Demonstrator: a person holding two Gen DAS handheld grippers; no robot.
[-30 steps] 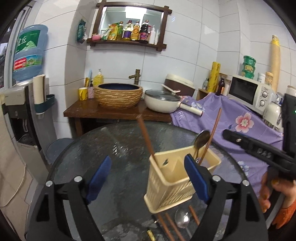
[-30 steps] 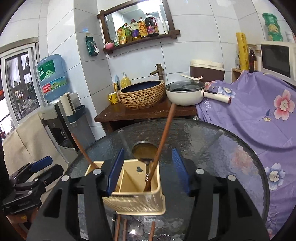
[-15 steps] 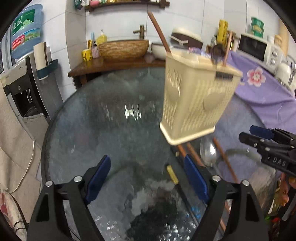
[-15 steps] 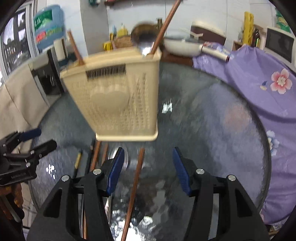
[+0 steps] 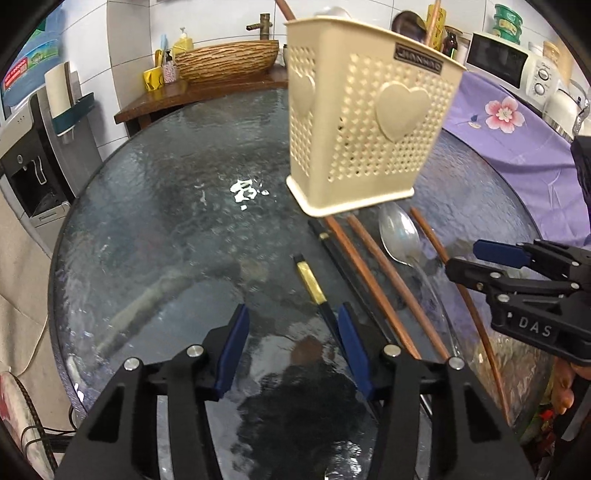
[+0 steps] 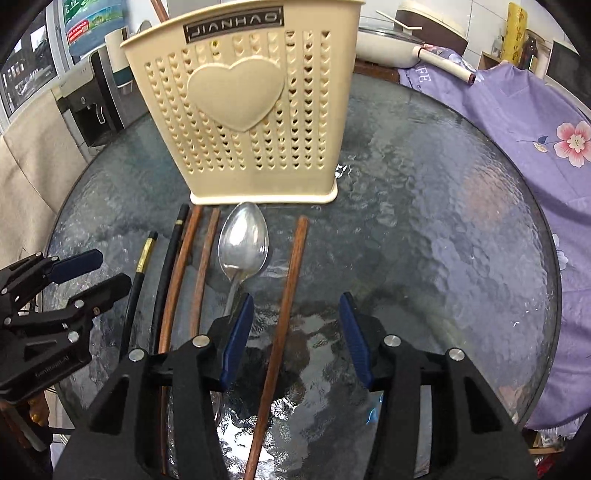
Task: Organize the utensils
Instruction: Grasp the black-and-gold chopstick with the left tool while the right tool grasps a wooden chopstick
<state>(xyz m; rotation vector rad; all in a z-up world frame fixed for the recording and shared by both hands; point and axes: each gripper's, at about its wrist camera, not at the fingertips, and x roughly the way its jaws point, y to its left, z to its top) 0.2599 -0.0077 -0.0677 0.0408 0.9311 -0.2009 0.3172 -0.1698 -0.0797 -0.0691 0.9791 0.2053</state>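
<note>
— Cream plastic, perforated with little hearts: that is your utensil holder (image 6: 243, 107), standing upright on the round glass counter (image 6: 424, 206). What lies in front of it?

— On the near side of its base you have a metal spoon (image 6: 243, 243), bowl towards the holder and just beside its base. To the spoon's right lies one brown chopstick (image 6: 284, 317). To its left lie two more brown chopsticks (image 6: 192, 273) side by side, then a pair of black chopsticks (image 6: 162, 280) with gold bands. All lie flat on the glass, roughly parallel.

— And inside the holder?

— From your left wrist view, a brown stick (image 5: 284, 9) rises out of the holder (image 5: 369, 110) at its left rim, and a spoon bowl with another stick (image 5: 434, 18) shows above the far right rim.

— Where are my tongs?

— Your right tongs (image 6: 295, 332) are spread apart and hold nothing; the single brown chopstick runs between the blue pads, touching neither. Your left tongs (image 5: 293, 347) are also apart and empty, low over the glass, with a gold-banded black chopstick (image 5: 314, 286) running in between the pads towards the right one. Each tool shows at the edge of the other's view.

— Anything behind?

— A wicker-look basin (image 5: 227, 61) on a wooden side table, and a purple flowered cloth (image 6: 524, 122) at your right.
</note>
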